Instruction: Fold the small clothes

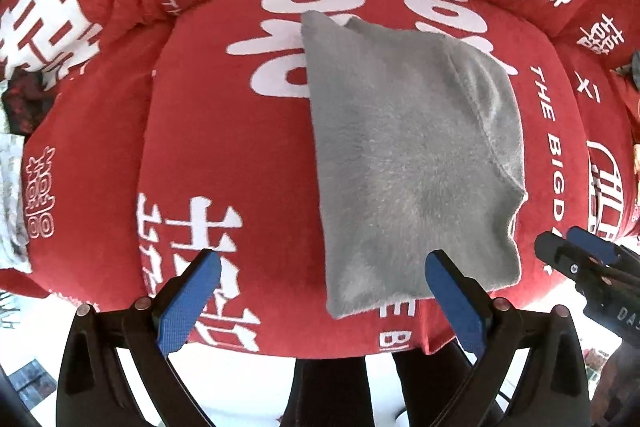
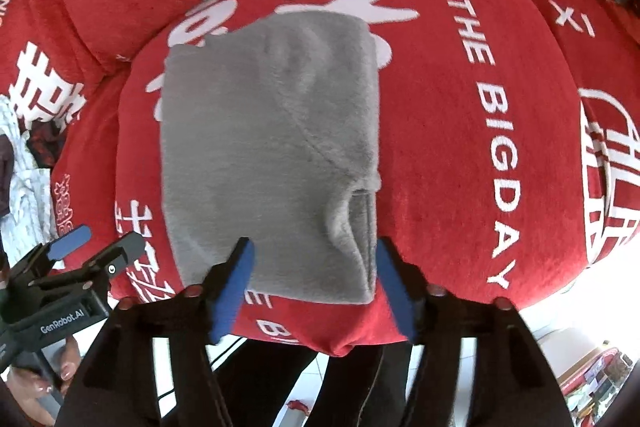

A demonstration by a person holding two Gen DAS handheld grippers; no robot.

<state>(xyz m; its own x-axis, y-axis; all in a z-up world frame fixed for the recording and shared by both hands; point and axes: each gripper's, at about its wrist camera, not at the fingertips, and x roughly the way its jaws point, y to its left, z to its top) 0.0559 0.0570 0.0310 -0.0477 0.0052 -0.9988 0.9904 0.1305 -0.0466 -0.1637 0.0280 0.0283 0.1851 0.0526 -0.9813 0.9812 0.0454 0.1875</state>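
Blue-padded, the left gripper (image 1: 322,277) stands with its jaws spread wide and nothing between them, poised above the near left corner of the grey fleece garment (image 1: 404,155). Just off the garment's near right edge, the right gripper (image 2: 312,277) is likewise parted, its pads clear of the cloth on either side of the near hem. Folded into a neat oblong, the garment lies flat on the red seat cushion (image 2: 448,155), which carries white lettering. Well to the garment's left, a heap of other clothes (image 2: 28,163) sits by the cushion's edge.
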